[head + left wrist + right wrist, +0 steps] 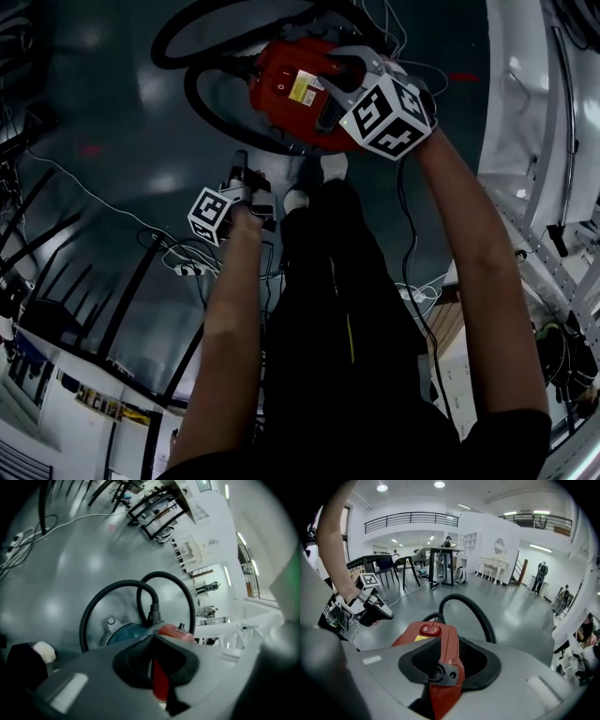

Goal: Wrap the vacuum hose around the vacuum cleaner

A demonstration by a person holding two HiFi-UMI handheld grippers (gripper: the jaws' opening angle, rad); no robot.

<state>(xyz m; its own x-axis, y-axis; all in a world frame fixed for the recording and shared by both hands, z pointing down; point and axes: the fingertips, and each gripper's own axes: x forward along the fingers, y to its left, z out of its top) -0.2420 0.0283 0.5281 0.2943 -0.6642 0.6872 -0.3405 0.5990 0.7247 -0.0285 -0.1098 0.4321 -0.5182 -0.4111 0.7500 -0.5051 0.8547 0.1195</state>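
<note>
Right now you are standing over the round red plastic vacuum cleaner (295,98). It is sitting on the shiny dark grey floor (112,122), just in front of your white shoes (298,199). You are reaching down with your right gripper (444,660). Its two jaws are pinching the red bar (449,647) that is running across the top of the vacuum cleaner, just below the red on-off switch (431,630). A small grey clip (446,674) on that bar is sitting right between the black pads.

The long black ribbed hose (485,623) is lying in big loose loops on the floor, beside and beyond the vacuum cleaner. One end is plugging into the vacuum cleaner's body.

You are holding your left gripper (241,176) low, near the vacuum cleaner but not touching it. Its jaws are pressing tight together and are holding nothing. It is pointing at the hose loops.
</note>
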